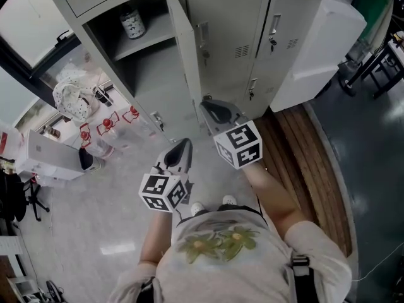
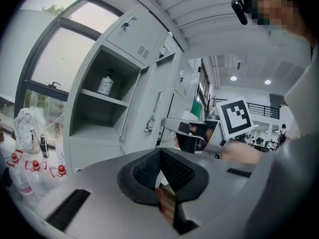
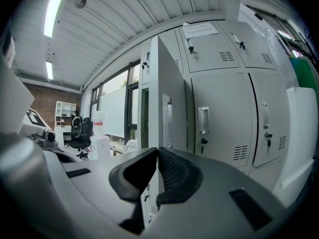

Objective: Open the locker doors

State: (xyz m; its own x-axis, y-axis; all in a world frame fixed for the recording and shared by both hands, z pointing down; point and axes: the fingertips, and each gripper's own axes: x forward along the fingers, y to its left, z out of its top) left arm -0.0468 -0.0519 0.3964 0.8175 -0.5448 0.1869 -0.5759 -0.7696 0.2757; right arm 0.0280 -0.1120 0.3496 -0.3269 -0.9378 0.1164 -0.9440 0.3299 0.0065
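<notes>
We count 1 open locker door, 2 closed doors beside it. Left tool and right tool: jaws together, empty. 1 shelf bottle shows in left gripper view, not right's.

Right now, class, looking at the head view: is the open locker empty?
No: a white bottle stands on the shelf inside the open locker.

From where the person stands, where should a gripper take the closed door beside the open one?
Take the handle at the closed door's left edge, above the lock. It is a narrow upright strip, so come straight at the front and pinch across its width; the hinges are probably on the right.
</notes>
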